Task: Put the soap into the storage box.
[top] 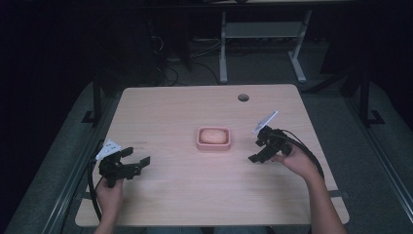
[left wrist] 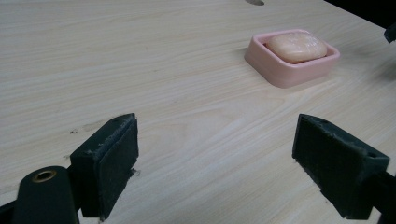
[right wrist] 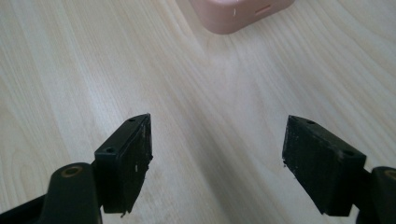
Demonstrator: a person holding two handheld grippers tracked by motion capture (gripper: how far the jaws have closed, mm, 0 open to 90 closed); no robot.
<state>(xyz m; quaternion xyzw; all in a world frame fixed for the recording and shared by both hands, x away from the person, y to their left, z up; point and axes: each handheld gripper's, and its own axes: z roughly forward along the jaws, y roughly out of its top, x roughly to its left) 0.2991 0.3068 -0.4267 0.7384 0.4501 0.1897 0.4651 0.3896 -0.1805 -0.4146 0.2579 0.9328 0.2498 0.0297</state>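
A pink soap dish (top: 200, 141) sits at the middle of the wooden table, and a pale orange bar of soap (top: 213, 136) lies in it. My left gripper (top: 138, 156) is held low over the table's left side, open and holding nothing, pointing towards the dish. In the left gripper view the dish (left wrist: 280, 74) and soap (left wrist: 296, 46) lie ahead to the right, beyond the wide-apart jaws (left wrist: 217, 154). My right gripper (top: 255, 150) is just right of the dish, open and holding nothing. In the right gripper view (right wrist: 217, 154) a corner of the dish (right wrist: 233, 14) shows at the top.
The light wooden table (top: 195, 195) has a round cable hole (top: 243, 97) near its far edge. A white desk frame (top: 223, 48) and cables stand on the dark floor behind. Black cables trail from both grippers.
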